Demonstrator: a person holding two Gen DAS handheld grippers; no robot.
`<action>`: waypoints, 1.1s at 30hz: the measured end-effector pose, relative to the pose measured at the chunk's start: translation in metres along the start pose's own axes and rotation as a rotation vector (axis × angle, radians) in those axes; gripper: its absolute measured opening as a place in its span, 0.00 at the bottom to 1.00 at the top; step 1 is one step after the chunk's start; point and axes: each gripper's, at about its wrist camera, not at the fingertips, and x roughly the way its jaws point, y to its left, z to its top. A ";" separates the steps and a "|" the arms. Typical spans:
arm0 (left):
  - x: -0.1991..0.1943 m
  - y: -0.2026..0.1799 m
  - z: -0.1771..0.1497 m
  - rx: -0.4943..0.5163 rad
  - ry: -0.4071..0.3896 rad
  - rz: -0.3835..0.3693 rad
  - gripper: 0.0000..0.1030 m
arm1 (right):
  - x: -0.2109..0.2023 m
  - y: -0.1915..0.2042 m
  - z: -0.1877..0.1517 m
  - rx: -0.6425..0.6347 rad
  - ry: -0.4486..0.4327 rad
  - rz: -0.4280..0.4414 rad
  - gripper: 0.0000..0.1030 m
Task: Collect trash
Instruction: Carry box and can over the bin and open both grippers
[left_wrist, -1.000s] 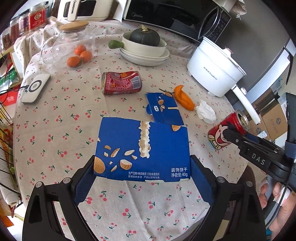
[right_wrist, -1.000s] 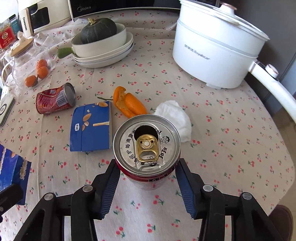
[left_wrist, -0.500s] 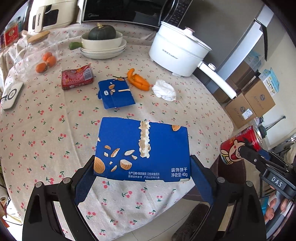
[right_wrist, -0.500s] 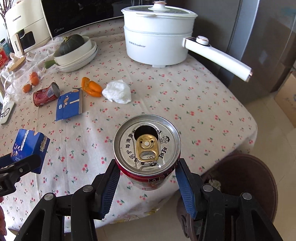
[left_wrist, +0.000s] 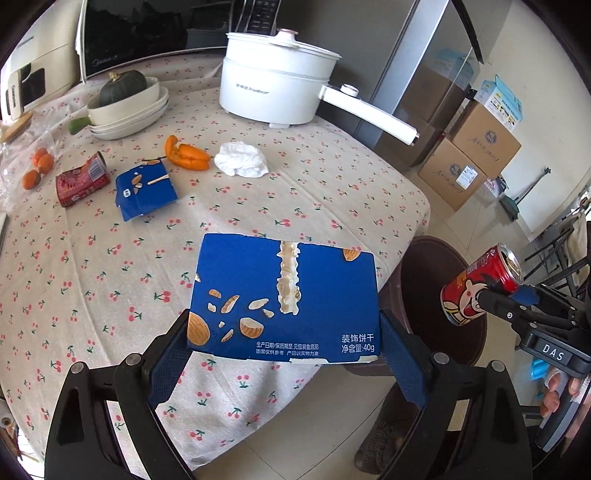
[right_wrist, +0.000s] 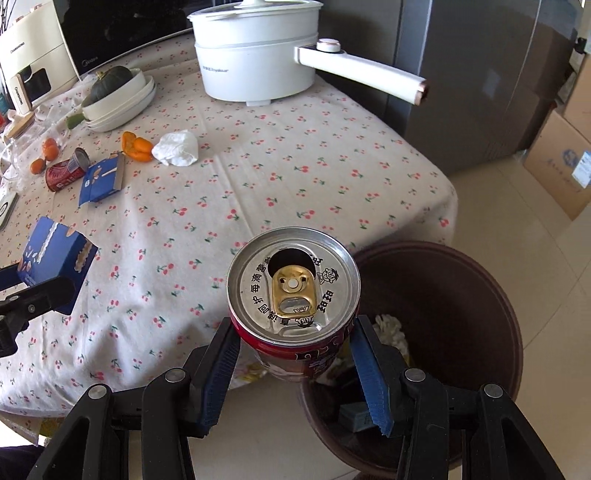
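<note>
My left gripper (left_wrist: 284, 334) is shut on a torn blue cracker box (left_wrist: 284, 291), held above the table's near-right edge. My right gripper (right_wrist: 295, 336) is shut on an upright red drink can (right_wrist: 293, 284) with its tab open, over the near rim of a dark brown trash bin (right_wrist: 461, 295) on the floor beside the table. The left wrist view shows that can (left_wrist: 480, 288) beyond the bin (left_wrist: 439, 266). On the cherry-print tablecloth lie a crushed red can (left_wrist: 83, 179), a blue box piece (left_wrist: 146, 190), an orange pepper (left_wrist: 186, 153) and a white tissue (left_wrist: 242, 160).
A white electric pot (left_wrist: 277, 88) with a long handle stands at the back of the table. Stacked bowls holding a dark squash (left_wrist: 127, 103) sit at the back left. Cardboard boxes (left_wrist: 476, 155) stand on the floor at right. The bin holds some trash.
Both grippers have swung away from the middle of the table towards its right edge. The red can has gone from above the cloth to over the bin. Both grips are unchanged.
</note>
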 end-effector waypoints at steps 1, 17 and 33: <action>0.003 -0.006 0.000 0.012 0.002 -0.004 0.93 | 0.000 -0.007 -0.004 0.006 0.005 -0.010 0.52; 0.059 -0.132 -0.012 0.243 0.036 -0.141 0.93 | -0.001 -0.125 -0.068 0.177 0.084 -0.122 0.52; 0.099 -0.179 -0.023 0.350 0.079 -0.179 0.93 | 0.001 -0.162 -0.085 0.215 0.117 -0.156 0.52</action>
